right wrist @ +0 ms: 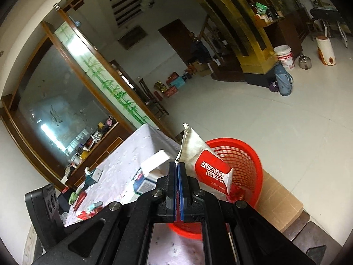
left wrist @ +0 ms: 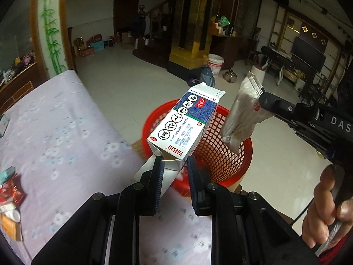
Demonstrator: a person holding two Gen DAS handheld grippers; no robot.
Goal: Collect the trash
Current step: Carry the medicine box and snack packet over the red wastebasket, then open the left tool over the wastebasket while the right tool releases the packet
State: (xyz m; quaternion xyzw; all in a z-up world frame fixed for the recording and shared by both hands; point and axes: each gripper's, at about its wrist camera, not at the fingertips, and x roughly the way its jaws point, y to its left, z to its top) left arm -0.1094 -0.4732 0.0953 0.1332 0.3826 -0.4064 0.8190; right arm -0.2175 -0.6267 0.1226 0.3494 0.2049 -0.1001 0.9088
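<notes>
Two grippers held trash above a red basket (left wrist: 227, 154).
The left gripper (left wrist: 175, 165) clamped a medicine box (left wrist: 183, 123); the right gripper (right wrist: 177, 165), jaws closed, pinched a snack wrapper (right wrist: 205, 163).

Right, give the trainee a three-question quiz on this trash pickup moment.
1. True or false: the left gripper holds a glass bottle.
2. What does the right gripper pinch? A) snack packet B) spoon C) cup
3. Fill in: both items hang over the red mesh ____.

Key:
1. False; it grips a blue and white carton.
2. A, the white and red snack packet.
3. basket.
</notes>
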